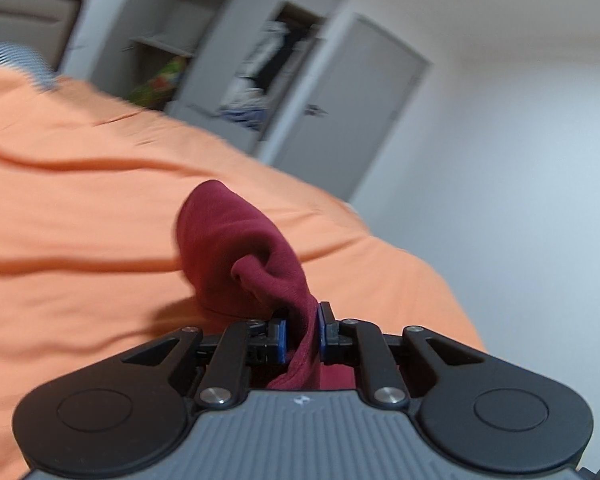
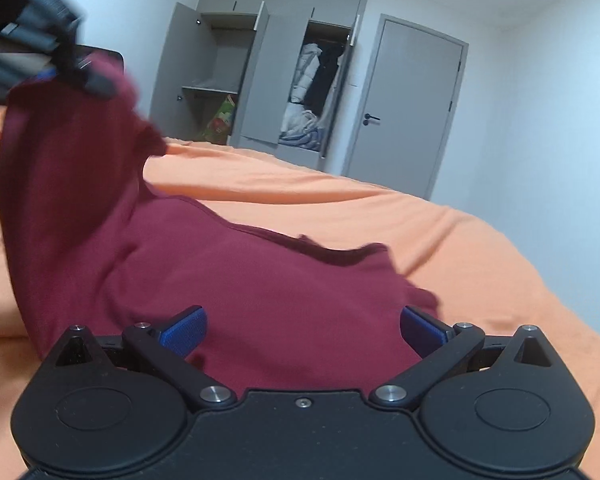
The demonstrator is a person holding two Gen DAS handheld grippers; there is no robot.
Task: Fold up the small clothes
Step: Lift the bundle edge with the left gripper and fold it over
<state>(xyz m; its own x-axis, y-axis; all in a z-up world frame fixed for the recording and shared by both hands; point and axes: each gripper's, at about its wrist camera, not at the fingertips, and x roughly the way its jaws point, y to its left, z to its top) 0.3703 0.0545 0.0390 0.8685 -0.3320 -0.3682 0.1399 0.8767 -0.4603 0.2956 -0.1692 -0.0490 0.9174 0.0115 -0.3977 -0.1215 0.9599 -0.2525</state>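
Observation:
A dark red garment [image 2: 228,280] lies partly on the orange bedsheet [image 2: 440,232]. My left gripper [image 1: 302,330] is shut on a bunched corner of that dark red garment [image 1: 236,248] and holds it above the sheet. In the right wrist view the left gripper [image 2: 66,70] shows blurred at the upper left, with the cloth hanging from it down to the bed. My right gripper [image 2: 302,330] stands open, its blue pads [image 2: 186,330] spread wide over the flat part of the garment, gripping nothing.
The orange bedsheet [image 1: 80,200] fills the foreground. A striped blue-white cloth [image 1: 28,64] lies at the bed's far left. Behind stand a grey wardrobe [image 2: 260,80] with open doors and clothes inside, a closed grey door [image 2: 412,108] and white walls.

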